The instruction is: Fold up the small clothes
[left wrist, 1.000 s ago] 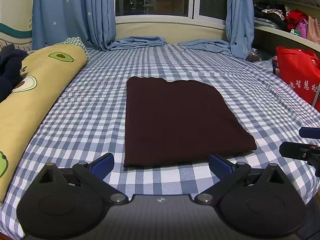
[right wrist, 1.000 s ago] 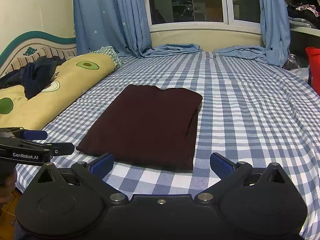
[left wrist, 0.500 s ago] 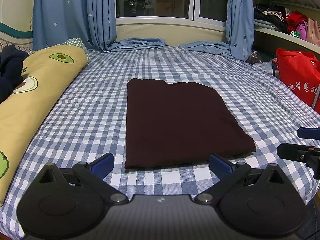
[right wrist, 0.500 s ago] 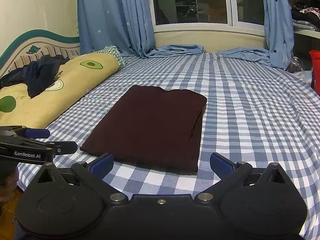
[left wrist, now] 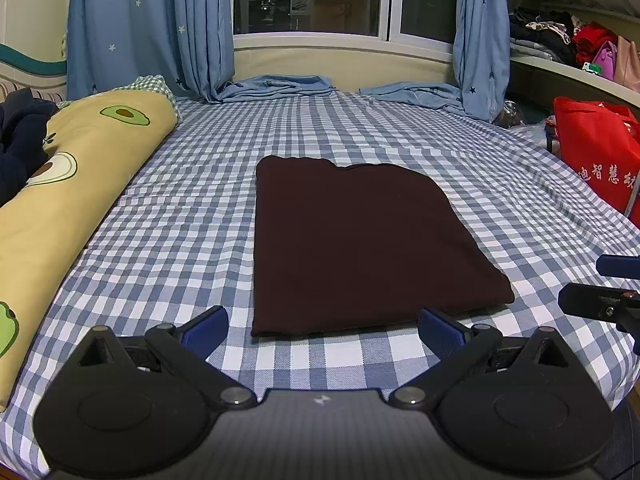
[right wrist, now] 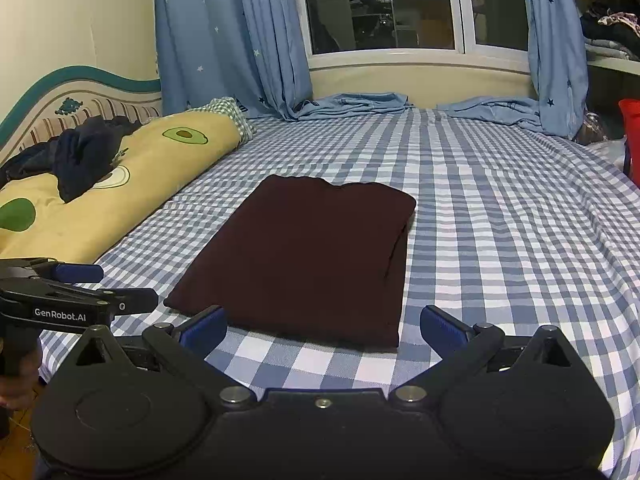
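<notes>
A dark maroon garment (left wrist: 360,244) lies folded into a flat rectangle on the blue checked bed sheet (left wrist: 180,232). It also shows in the right wrist view (right wrist: 312,256). My left gripper (left wrist: 322,326) is open and empty, just short of the garment's near edge. My right gripper (right wrist: 323,326) is open and empty, also just short of the near edge. The right gripper shows at the right edge of the left wrist view (left wrist: 604,292). The left gripper shows at the left edge of the right wrist view (right wrist: 76,292).
A long yellow avocado-print pillow (left wrist: 60,184) lies along the bed's left side with dark clothes (right wrist: 84,156) on it. Blue curtains (left wrist: 152,28) hang at the window, their ends lying on the bed. A red bag (left wrist: 596,148) and shelves of clothes (left wrist: 560,40) stand at the right.
Both grippers have drawn back and risen slightly from the garment. The garment lies still and both grippers stay open.
</notes>
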`<state>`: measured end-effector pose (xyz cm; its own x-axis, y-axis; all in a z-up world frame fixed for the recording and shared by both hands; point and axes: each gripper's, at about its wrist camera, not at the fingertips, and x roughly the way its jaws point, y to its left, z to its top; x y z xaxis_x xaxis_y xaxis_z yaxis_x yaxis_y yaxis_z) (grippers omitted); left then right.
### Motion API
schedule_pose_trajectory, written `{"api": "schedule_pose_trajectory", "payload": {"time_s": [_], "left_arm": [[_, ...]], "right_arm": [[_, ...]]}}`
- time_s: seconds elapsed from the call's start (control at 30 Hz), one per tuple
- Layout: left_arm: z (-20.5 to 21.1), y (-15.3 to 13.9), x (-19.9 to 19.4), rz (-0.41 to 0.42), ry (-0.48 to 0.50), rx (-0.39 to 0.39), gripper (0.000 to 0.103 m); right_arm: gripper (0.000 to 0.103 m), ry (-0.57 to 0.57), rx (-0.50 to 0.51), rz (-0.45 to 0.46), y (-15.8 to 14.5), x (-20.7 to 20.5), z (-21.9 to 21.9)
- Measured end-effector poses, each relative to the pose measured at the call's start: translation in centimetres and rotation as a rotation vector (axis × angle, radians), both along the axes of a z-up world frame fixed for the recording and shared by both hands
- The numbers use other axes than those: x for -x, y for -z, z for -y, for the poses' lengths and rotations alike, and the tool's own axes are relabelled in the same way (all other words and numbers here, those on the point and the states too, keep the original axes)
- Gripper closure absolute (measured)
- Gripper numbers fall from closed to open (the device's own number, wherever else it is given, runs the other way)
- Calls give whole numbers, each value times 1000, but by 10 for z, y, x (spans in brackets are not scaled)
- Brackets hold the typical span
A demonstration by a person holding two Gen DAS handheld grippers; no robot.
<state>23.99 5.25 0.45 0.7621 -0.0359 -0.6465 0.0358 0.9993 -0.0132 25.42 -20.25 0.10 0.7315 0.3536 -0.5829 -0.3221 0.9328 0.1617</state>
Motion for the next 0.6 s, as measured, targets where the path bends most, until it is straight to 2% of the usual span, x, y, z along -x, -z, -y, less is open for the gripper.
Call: {"api": "schedule_pose_trajectory", "payload": {"time_s": [0.6], "left_arm": [[4,3,0,-4,4,-1,0]], "right_arm": [[1,6,-8,0,2,2,1]]}}
